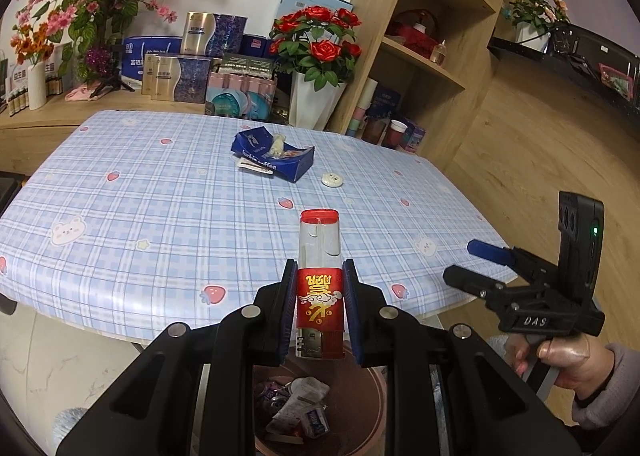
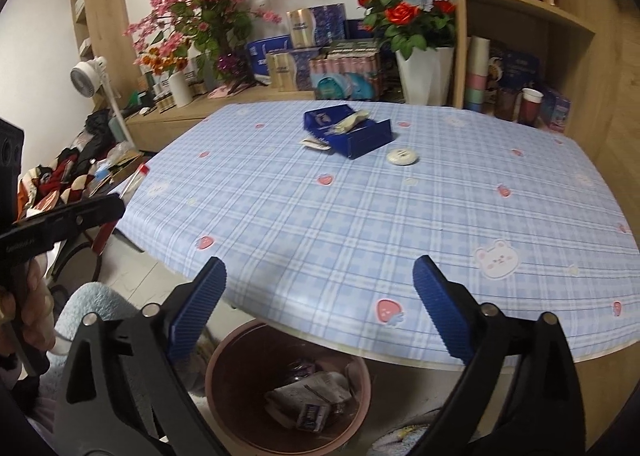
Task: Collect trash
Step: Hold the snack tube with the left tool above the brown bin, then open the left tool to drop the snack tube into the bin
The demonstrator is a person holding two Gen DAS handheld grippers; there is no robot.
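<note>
A lighter (image 1: 320, 240) with a clear body, red cap and red label stands upright between my left gripper's (image 1: 319, 272) pads, which are shut on its label. It hangs over a brown trash bin (image 1: 372, 388) on the floor by the table's near edge. The bin (image 2: 232, 356) holds crumpled paper and small packets. My right gripper (image 2: 320, 262) is open and empty above the bin and the table edge; in the left wrist view it (image 1: 460, 259) is at the right, held by a hand. A torn blue coffee box (image 2: 348, 132) and a white round lid (image 2: 402, 156) lie on the table.
The table (image 1: 140, 216) has a blue checked cloth. Behind it a low cabinet carries boxes, a white vase of red roses (image 1: 316, 104) and pink blossoms. A wooden shelf unit (image 1: 432, 36) stands at the right. A small fan (image 2: 88, 74) and a clothes pile are on the left.
</note>
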